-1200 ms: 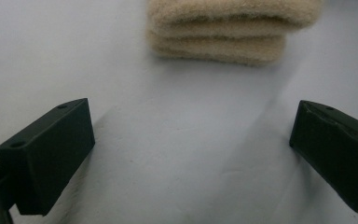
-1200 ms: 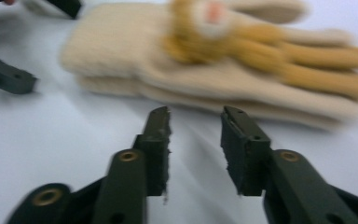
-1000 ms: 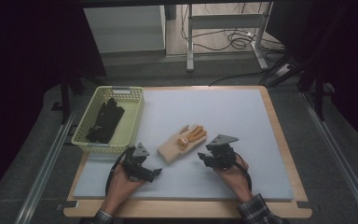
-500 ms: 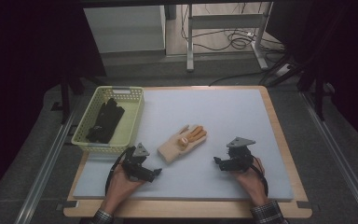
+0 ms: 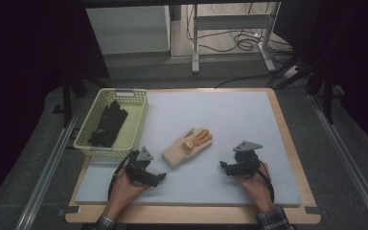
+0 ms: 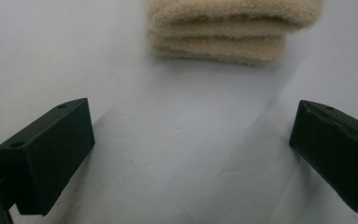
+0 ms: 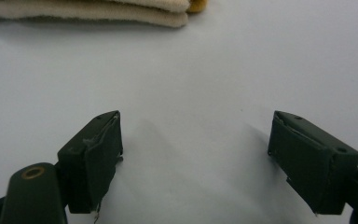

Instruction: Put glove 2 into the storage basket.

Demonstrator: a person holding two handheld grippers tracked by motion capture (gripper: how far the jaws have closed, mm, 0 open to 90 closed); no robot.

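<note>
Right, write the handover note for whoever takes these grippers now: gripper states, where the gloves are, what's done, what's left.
Left gripper: open, holding nothing, resting on the grey mat just short of the beige glove's cuff.
Right gripper: jaws have just been opening, nothing between them, on the mat to the glove's right.
Beige glove: flat on the mat between both grippers, orange fingers pointing away from the person.
Black gloves: in the yellow-green basket at the mat's left edge.
Done: black gloves are binned.
Left, probably: put the beige glove in the basket too.
</note>
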